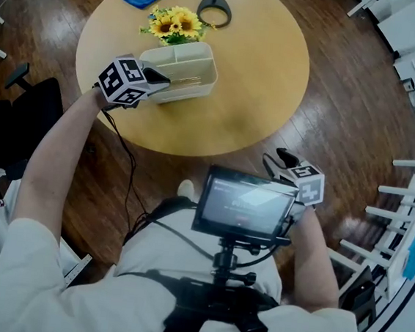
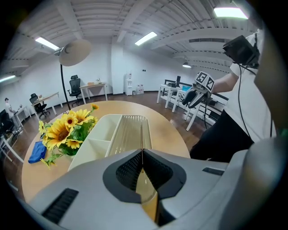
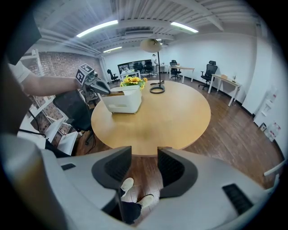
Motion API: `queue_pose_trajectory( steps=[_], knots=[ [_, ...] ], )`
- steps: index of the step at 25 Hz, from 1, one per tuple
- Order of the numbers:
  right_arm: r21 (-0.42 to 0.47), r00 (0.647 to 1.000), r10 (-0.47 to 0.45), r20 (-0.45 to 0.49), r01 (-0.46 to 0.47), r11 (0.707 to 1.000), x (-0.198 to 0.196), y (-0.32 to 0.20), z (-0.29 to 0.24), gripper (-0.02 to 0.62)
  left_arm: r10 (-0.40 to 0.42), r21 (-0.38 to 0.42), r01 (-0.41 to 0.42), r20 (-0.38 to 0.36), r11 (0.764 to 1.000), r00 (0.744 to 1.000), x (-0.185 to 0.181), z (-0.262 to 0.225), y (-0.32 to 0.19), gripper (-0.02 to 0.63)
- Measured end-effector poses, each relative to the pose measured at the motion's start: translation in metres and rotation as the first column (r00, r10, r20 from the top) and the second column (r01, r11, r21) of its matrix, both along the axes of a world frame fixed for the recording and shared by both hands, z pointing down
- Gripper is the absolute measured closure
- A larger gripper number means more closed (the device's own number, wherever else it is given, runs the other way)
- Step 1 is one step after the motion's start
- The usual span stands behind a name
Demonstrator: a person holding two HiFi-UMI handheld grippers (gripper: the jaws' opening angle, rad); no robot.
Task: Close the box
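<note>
The box (image 1: 192, 88) is located on the round table (image 1: 262, 71), beside the sunflowers (image 1: 172, 24). Its clear lid (image 2: 130, 134) is pinched by the left gripper (image 2: 142, 164) and is judged not yet lowered, since compartments remain exposed. The right gripper (image 3: 143, 168) is held wide apart and empty, off the table.

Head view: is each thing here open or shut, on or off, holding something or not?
box: open, compartments showing.
lid: clear, not closed, held at its edge.
left gripper: fingers shut on the lid.
right gripper: fingers apart, holding nothing.
screen: switched on.
</note>
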State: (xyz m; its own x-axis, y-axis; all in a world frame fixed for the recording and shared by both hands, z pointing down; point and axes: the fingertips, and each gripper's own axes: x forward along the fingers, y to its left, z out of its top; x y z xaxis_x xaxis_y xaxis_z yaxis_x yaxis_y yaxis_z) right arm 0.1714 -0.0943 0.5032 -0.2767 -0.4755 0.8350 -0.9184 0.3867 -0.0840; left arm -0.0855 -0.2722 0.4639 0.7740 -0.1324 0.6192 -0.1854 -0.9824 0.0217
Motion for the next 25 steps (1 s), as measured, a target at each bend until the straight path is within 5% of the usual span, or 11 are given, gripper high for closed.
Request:
queue_pose_trajectory(
  steps=[20, 25],
  knots=[
    [-0.002, 0.999, -0.032, -0.011, 0.032, 0.999, -0.006, -0.014, -0.003, 0.407, -0.055, 0.106, 0.051, 0.029, 0.993, 0.998, 0.000, 0.000, -0.008, 0.588],
    [0.012, 0.999, -0.052, -0.004, 0.052, 0.999, -0.003, -0.018, 0.001, 0.407, -0.184, 0.179, 0.188, -0.038, 0.966, 0.982, -0.014, -0.031, -0.008, 0.588]
  ],
)
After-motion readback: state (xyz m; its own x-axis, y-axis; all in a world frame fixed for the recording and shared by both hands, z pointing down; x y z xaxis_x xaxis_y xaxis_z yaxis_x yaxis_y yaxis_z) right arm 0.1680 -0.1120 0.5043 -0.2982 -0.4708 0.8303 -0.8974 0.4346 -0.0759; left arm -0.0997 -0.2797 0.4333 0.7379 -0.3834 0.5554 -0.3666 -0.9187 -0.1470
